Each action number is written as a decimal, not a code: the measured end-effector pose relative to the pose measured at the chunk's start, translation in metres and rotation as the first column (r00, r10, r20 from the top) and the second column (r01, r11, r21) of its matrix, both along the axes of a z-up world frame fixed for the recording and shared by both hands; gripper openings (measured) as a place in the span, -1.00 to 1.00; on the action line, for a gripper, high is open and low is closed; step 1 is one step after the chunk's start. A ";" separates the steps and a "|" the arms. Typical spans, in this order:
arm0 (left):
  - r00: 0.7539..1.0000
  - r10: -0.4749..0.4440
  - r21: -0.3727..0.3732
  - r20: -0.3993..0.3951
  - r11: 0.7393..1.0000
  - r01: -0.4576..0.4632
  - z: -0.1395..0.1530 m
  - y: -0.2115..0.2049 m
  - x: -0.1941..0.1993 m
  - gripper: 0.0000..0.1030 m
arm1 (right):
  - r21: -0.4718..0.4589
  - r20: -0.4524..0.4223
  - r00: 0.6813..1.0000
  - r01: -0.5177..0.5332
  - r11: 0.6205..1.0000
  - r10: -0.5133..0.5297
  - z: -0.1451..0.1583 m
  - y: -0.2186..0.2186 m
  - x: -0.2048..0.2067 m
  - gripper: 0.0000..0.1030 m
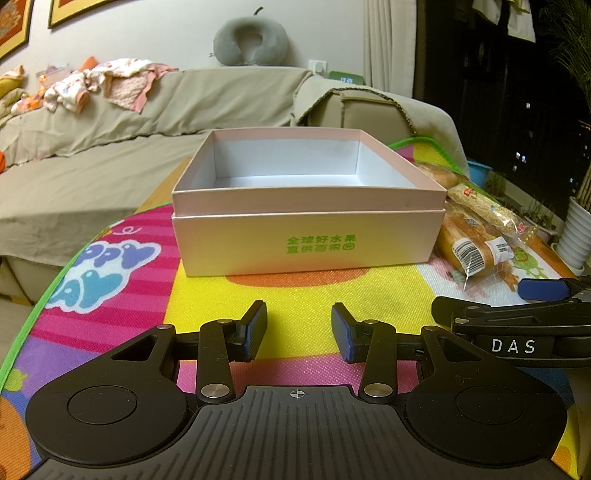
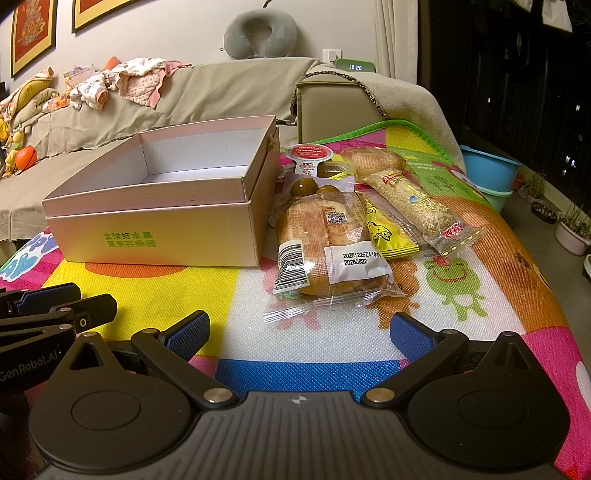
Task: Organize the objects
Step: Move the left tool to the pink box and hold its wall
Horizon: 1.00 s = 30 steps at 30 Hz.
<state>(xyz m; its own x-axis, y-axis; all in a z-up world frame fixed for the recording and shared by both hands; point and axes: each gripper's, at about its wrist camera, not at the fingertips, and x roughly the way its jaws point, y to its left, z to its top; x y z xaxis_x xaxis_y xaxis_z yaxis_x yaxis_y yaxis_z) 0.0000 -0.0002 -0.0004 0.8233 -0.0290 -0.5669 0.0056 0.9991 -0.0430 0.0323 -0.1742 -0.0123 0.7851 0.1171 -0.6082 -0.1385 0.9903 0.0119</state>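
An open pink box (image 1: 306, 240) with green print stands empty on the colourful play mat (image 1: 295, 291); in the right wrist view the box (image 2: 159, 229) is at the left. To its right lie wrapped snacks: a bread packet (image 2: 328, 236), a yellow packet (image 2: 388, 229), a sesame bar (image 2: 424, 199), a bun (image 2: 373, 158), a pack of round brown pieces (image 2: 314, 184) and a red-lidded cup (image 2: 308, 155). My left gripper (image 1: 298, 314) is open in front of the box, holding nothing. My right gripper (image 2: 299, 325) stands wide open just short of the bread packet, also holding nothing.
A beige-covered sofa (image 1: 110, 147) with clothes and a grey neck pillow (image 2: 260, 33) runs behind the mat. Blue basins (image 2: 487, 170) and potted plants (image 2: 572, 229) stand at the right past the mat's edge. The two grippers sit side by side.
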 end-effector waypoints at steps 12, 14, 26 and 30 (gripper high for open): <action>1.000 -0.001 0.001 0.000 1.000 0.001 0.000 0.000 0.000 -0.14 | 0.000 0.000 1.000 0.000 1.000 0.000 0.000 0.001 0.000 1.00; 1.000 -0.001 0.000 0.000 1.000 0.001 0.000 0.000 0.000 -0.14 | 0.000 0.000 1.000 0.000 1.000 0.000 0.000 0.001 0.000 1.00; 1.000 -0.002 0.009 -0.001 1.000 0.002 0.001 -0.002 -0.001 -0.14 | -0.006 0.000 1.000 0.000 1.000 0.000 -0.001 0.002 0.000 1.00; 1.000 -0.003 -0.004 0.000 1.000 0.003 0.000 0.000 -0.002 -0.14 | 0.002 -0.001 1.000 0.000 1.000 0.000 -0.003 0.003 -0.003 1.00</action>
<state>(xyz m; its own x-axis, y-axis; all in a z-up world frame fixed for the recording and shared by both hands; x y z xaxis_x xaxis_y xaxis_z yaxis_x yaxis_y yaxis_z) -0.0016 -0.0006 -0.0002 0.8232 -0.0336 -0.5667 0.0087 0.9989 -0.0466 0.0290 -0.1711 -0.0149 0.7846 0.1184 -0.6086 -0.1383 0.9903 0.0144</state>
